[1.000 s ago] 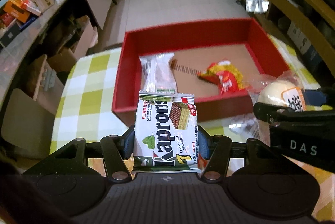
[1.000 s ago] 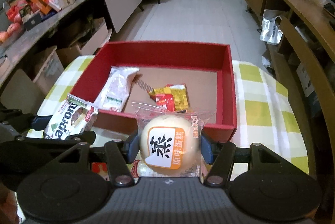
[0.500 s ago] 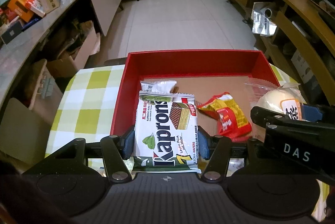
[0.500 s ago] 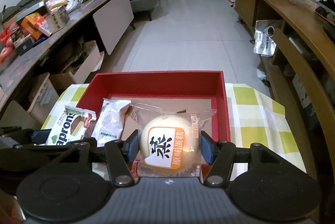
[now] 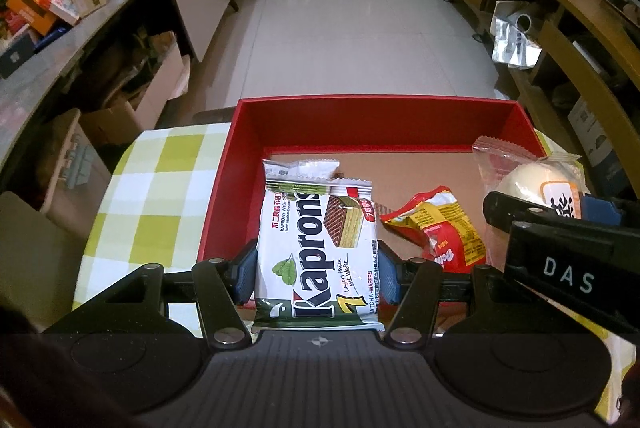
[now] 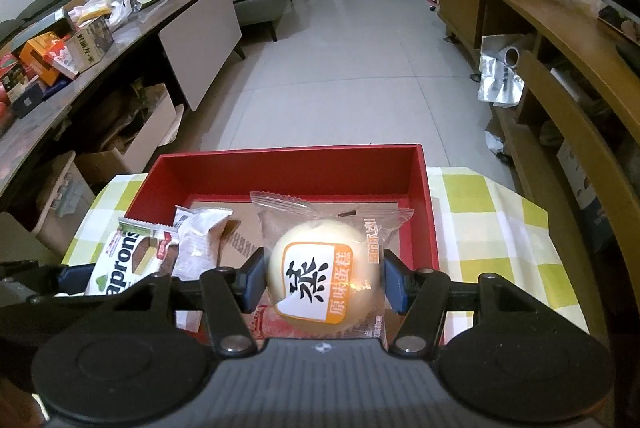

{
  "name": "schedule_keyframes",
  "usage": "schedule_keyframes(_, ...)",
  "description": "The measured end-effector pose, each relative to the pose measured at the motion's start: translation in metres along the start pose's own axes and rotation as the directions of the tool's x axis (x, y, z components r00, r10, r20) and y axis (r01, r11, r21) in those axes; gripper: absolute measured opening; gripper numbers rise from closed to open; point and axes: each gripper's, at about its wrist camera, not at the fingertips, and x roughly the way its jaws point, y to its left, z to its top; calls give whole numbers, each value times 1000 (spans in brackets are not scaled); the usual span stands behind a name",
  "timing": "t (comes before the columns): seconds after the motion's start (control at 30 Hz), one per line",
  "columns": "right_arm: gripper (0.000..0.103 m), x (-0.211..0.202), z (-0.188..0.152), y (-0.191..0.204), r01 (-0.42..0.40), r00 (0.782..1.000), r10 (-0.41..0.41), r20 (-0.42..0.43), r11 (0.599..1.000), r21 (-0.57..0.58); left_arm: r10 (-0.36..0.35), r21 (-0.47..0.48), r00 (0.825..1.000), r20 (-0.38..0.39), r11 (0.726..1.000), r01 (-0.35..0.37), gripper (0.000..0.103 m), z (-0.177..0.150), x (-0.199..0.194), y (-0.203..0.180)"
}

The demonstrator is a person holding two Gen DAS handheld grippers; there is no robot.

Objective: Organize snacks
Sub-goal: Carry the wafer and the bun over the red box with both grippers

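Note:
My left gripper (image 5: 316, 274) is shut on a white and green Kaprons wafer pack (image 5: 316, 252), held over the near left part of the red box (image 5: 372, 115). My right gripper (image 6: 322, 282) is shut on a wrapped round steamed cake (image 6: 320, 280) over the box's (image 6: 288, 163) near side. In the left wrist view the cake (image 5: 532, 179) and the right gripper's black body show at the right. The wafer pack (image 6: 128, 260) shows at lower left in the right wrist view. A clear white snack bag (image 6: 200, 240) and a red and yellow packet (image 5: 440, 228) lie on the box's cardboard floor.
The box stands on a table with a green and white checked cloth (image 5: 160, 187). A cluttered counter (image 6: 60, 47) runs along the left, wooden shelving (image 6: 560, 47) along the right, with tiled floor (image 6: 340, 67) beyond the table. A red-printed packet (image 6: 276, 322) lies under the cake.
Both grippers have moved forward over the red box with their snacks still held. The box now sits lower and nearer in both views, and more of the room beyond shows.

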Motion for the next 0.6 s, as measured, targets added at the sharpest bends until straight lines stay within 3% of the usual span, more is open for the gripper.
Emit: schedule_keyframes(0.6, 64, 21, 4, -5, 32, 999, -32, -11, 999, -13, 17, -10, 1000, -25, 1000, -17, 65, 5, 21, -4)
